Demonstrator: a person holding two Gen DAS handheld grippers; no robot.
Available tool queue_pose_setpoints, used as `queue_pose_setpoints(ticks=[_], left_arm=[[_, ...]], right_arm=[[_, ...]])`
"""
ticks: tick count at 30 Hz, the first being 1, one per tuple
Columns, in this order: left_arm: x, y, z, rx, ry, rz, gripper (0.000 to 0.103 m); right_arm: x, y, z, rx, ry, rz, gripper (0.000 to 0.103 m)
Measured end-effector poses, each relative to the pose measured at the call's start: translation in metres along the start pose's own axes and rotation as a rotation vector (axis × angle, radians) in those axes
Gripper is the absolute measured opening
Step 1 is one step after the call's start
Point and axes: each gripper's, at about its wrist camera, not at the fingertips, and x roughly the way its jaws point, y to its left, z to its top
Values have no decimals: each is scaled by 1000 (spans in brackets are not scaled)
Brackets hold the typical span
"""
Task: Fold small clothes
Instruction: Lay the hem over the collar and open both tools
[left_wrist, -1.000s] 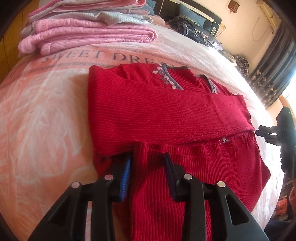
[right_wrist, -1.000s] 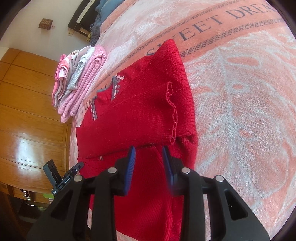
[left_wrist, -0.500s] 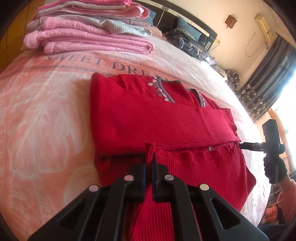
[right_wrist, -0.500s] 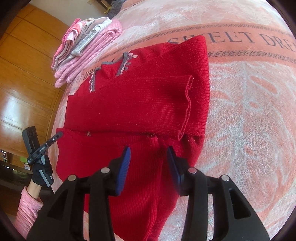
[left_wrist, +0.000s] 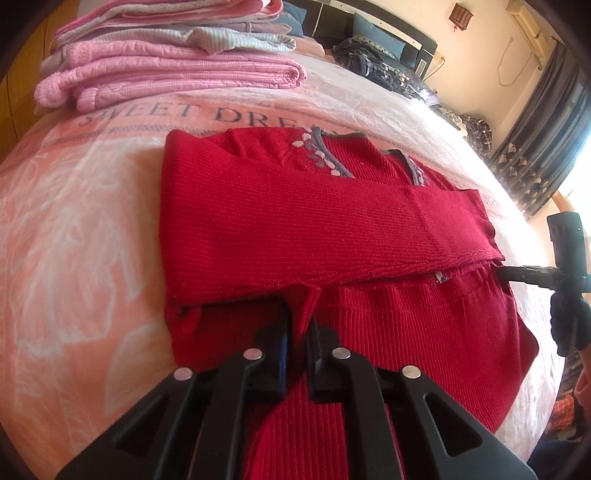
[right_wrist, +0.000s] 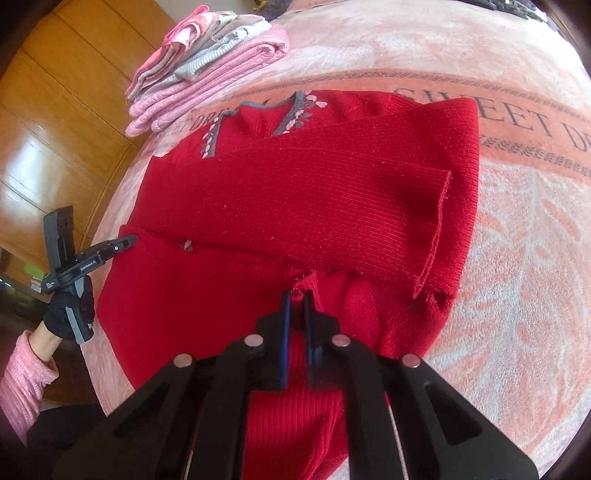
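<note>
A red knit sweater (left_wrist: 314, 229) lies flat on the bed, neckline away from me, with one sleeve folded across its chest (right_wrist: 295, 199). My left gripper (left_wrist: 298, 325) is shut on a pinch of the sweater's lower body near its left side. My right gripper (right_wrist: 295, 299) is shut on a raised pinch of the lower body just below the folded sleeve. In the right wrist view the left gripper (right_wrist: 127, 242) shows at the sweater's far edge, held by a gloved hand (right_wrist: 68, 310). The right gripper (left_wrist: 506, 274) shows at the sweater's right edge in the left wrist view.
A stack of folded pink and grey clothes (left_wrist: 166, 70) sits beyond the sweater on the pink "SWEET DREAM" blanket (left_wrist: 74, 221). Dark plaid bedding (left_wrist: 388, 70) lies at the headboard end. A wooden wardrobe (right_wrist: 55, 110) stands beside the bed, and curtains (left_wrist: 535, 147) hang on the other side.
Both grippers were open over the sweater's lower body one second ago. The left one shut on the fabric first, then the right one shut too. Both views have drawn closer.
</note>
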Motion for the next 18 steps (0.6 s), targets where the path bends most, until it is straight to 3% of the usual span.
queue_pose_setpoints(ticks=[11,18], left_arm=[[-38,-3,-1,-25,-108,-50,4],[-70,-13,8,-31,-202,-70,3]], right_arm=[[-36,-14,-8,72,-77,65,4],[-79,-10,-2,80,-171,109,3]])
